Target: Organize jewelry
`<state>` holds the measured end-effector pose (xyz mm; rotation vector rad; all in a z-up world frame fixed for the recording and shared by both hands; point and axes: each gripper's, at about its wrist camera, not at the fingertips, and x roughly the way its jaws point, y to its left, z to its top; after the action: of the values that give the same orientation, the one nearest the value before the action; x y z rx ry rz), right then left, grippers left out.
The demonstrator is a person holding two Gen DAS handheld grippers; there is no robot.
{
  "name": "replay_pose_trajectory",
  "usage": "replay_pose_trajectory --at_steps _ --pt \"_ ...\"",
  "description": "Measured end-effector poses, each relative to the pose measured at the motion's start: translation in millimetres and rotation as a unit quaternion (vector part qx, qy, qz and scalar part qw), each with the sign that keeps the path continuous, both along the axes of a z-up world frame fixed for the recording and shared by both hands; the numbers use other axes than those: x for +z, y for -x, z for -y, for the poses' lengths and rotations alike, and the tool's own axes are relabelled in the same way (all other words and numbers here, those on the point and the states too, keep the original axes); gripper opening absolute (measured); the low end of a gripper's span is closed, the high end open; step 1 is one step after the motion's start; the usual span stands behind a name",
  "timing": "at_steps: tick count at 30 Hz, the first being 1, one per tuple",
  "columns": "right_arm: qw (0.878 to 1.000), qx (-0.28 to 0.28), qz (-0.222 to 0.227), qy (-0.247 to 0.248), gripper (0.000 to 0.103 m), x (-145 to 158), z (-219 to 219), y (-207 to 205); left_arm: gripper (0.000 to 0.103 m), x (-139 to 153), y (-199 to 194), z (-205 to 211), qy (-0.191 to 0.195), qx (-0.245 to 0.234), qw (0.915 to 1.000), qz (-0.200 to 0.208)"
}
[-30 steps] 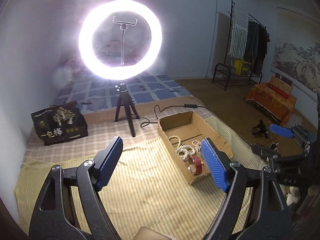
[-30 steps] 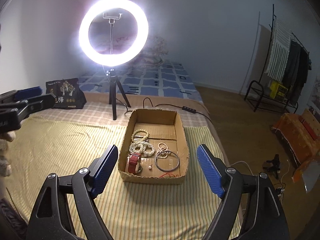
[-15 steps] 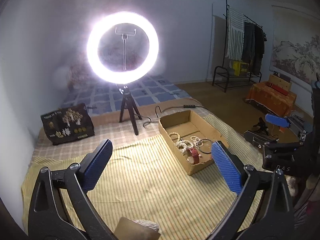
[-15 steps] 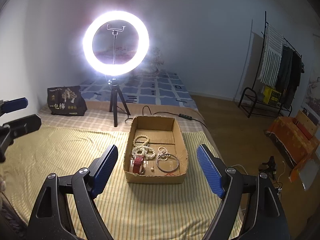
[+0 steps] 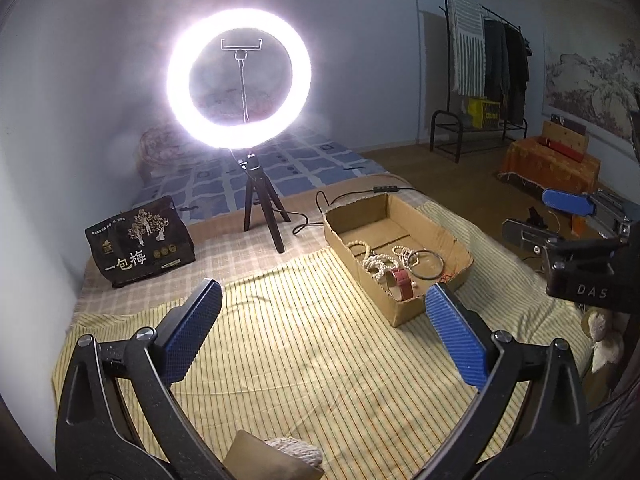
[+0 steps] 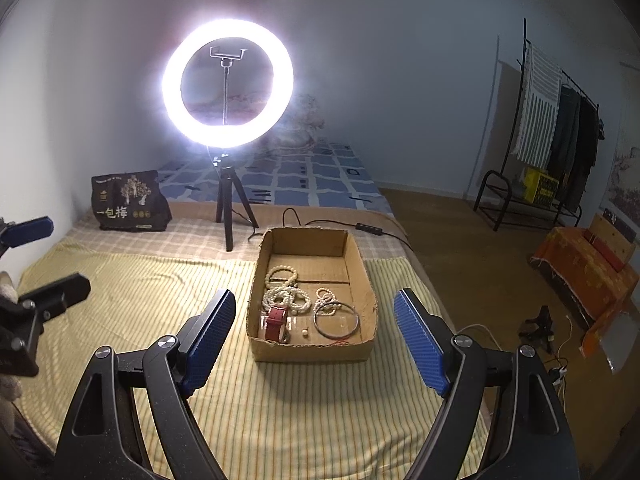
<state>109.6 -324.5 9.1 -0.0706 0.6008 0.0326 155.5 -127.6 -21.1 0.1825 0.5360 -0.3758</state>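
Observation:
An open cardboard box (image 6: 370, 292) sits on the yellow striped bedcover (image 6: 140, 292). It holds white bead bracelets (image 6: 286, 294), a red watch (image 6: 276, 322), a thin metal bangle (image 6: 336, 320) and a loose bead (image 6: 306, 333). The box also shows in the left wrist view (image 5: 456, 250), right of centre. My right gripper (image 6: 314, 336) is open and empty, held above the near end of the box. My left gripper (image 5: 324, 332) is open and empty over the bare bedcover, left of the box. The left gripper also shows at the left edge of the right wrist view (image 6: 48, 296).
A lit ring light on a tripod (image 6: 228, 208) stands behind the box, its cable (image 6: 360, 226) trailing right. A black printed bag (image 6: 128, 202) sits at the back left. A clothes rack (image 6: 560, 136) and an orange-draped bench (image 6: 584, 264) stand on the floor to the right.
Both grippers have drawn back and up from the box, so it looks smaller and farther. Both stay open. The jewelry has not moved.

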Motion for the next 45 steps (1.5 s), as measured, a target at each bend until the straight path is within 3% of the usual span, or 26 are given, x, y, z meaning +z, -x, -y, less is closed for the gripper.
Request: replay_pose_trajectory --at_steps 45 --pt "1.000 0.002 -0.017 0.005 0.081 -12.7 -1.1 -6.0 0.103 0.0 1.1 3.2 0.004 -0.010 0.9999 -0.002"
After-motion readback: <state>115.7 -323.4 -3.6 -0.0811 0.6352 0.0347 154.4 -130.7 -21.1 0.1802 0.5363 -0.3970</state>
